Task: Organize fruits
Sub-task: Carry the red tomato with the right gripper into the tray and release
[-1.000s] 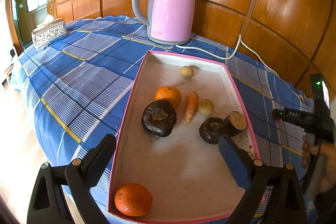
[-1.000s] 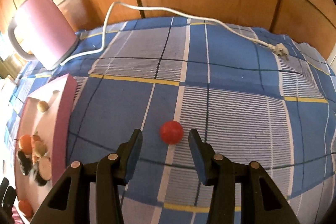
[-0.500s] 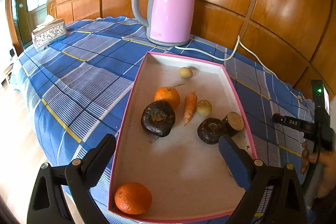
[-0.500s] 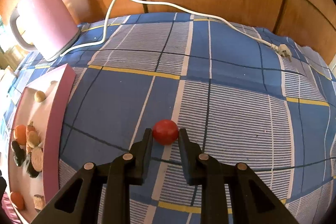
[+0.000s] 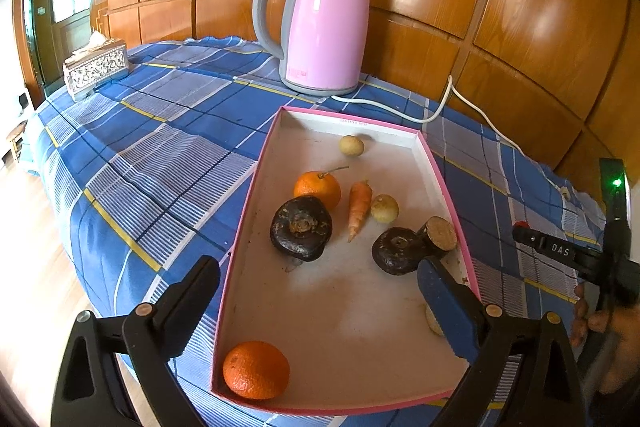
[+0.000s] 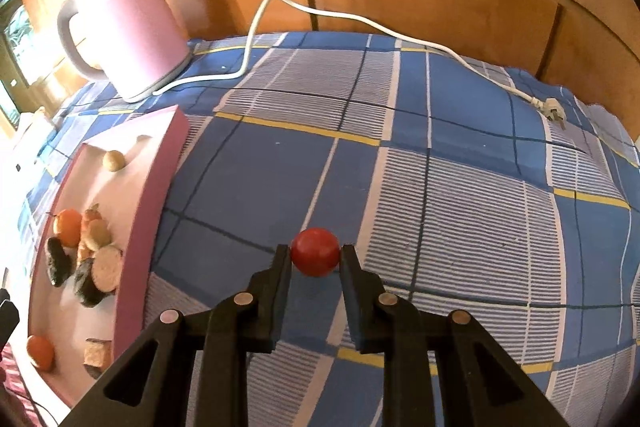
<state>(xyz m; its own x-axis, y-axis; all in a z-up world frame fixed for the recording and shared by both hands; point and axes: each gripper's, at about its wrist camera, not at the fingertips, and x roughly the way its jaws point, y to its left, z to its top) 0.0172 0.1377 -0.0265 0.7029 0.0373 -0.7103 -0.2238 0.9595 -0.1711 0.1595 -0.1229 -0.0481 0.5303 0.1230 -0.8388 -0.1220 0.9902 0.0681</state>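
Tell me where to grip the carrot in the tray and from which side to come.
Grip the carrot across its thicker upper half, coming from above with one finger on each long side. It lies flat, tip pointing toward the camera, with a small gap to the stemmed orange and the pale round fruit.

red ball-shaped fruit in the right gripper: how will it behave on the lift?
The red fruit looks round and glossy, so it may slip or roll if released. The right gripper pinches it only at the fingertips, so the hold seems marginal. Probably light.

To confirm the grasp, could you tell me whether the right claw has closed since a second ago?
Yes. The right claw has closed inward onto the red fruit on the checked tablecloth.
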